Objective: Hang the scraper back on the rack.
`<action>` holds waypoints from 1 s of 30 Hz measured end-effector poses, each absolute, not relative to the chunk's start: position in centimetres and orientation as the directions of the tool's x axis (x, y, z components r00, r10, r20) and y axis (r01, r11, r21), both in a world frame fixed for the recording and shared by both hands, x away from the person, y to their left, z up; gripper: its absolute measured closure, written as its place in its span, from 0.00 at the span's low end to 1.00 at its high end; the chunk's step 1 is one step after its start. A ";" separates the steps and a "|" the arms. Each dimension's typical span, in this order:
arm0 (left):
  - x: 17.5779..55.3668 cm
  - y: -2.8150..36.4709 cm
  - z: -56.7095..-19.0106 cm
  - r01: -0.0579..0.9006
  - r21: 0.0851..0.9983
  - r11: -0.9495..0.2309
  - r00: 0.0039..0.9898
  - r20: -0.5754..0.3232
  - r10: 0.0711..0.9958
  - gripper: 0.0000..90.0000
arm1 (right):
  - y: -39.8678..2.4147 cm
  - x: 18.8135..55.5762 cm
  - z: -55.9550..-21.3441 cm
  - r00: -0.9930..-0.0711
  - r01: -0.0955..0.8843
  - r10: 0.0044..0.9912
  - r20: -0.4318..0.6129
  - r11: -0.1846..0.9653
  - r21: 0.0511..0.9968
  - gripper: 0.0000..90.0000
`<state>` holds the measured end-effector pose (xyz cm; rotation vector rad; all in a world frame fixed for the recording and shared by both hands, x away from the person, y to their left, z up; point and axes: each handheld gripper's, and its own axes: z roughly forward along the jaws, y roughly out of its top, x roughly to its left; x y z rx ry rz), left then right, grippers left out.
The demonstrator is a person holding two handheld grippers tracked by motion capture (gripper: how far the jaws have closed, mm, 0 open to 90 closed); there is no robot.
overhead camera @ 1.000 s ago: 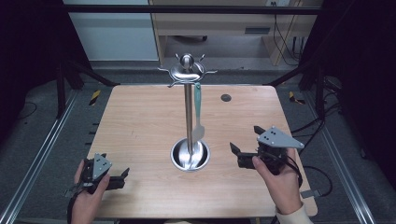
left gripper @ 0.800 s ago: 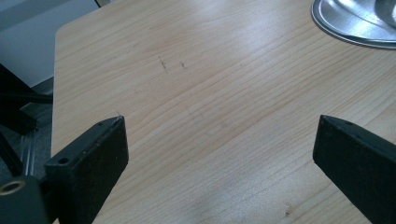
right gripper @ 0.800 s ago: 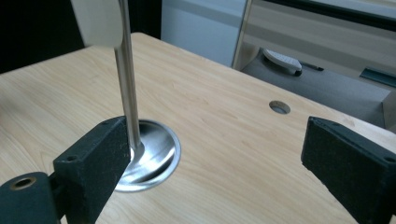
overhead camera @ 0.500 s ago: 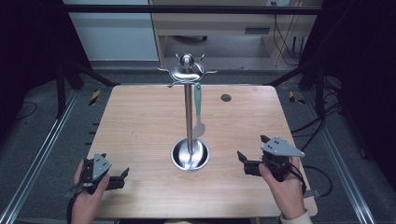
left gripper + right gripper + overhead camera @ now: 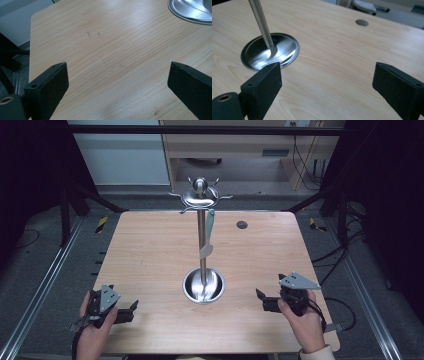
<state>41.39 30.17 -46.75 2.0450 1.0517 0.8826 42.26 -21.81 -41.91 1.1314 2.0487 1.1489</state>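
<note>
**Both grippers parked low at the near corners, jaws spread**

The left gripper (image 5: pixel 129 310) rests near the worktop's (image 5: pixel 150 250) near left corner, held in the left hand (image 5: pixel 92 332), jaws wide apart and gripping nothing, pointing toward the centre. The right gripper (image 5: pixel 260 298) sits near the near right corner in the right hand (image 5: pixel 302 320), jaws likewise spread and empty, aimed leftward at the stand.

One steel utensil stand (image 5: pixel 201 240) rises at the worktop's middle from one round dish base (image 5: pixel 203 285), between the two grippers. One pale-handled utensil (image 5: pixel 208 235) hangs from its hooked crown. One dark round spot (image 5: pixel 242 224) lies near the far edge.
</note>
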 end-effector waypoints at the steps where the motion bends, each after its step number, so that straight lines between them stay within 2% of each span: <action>1: 41.4 30.2 -46.7 0.406 0.793 -0.454 0.447 0.261 0.855 0.03 | -21.8 42.3 -41.9 -0.510 0.410 0.859 -0.044 0.288 0.865 0.11; 15: 42.5 30.6 -46.9 0.417 0.799 -0.433 0.428 0.248 0.869 0.03 | -22.6 44.4 -44.9 -0.447 0.492 0.895 0.003 0.243 0.836 0.10; 22: 43.6 31.3 -47.6 0.449 0.797 -0.404 0.407 0.220 0.887 0.03 | -22.6 45.7 -45.9 -0.427 0.519 0.904 -0.008 0.253 0.816 0.10; 30: 44.9 31.1 -48.5 0.468 0.767 -0.439 0.427 0.239 0.872 0.03 | -21.7 47.5 -46.3 -0.411 0.518 0.911 -0.020 0.252 0.818 0.11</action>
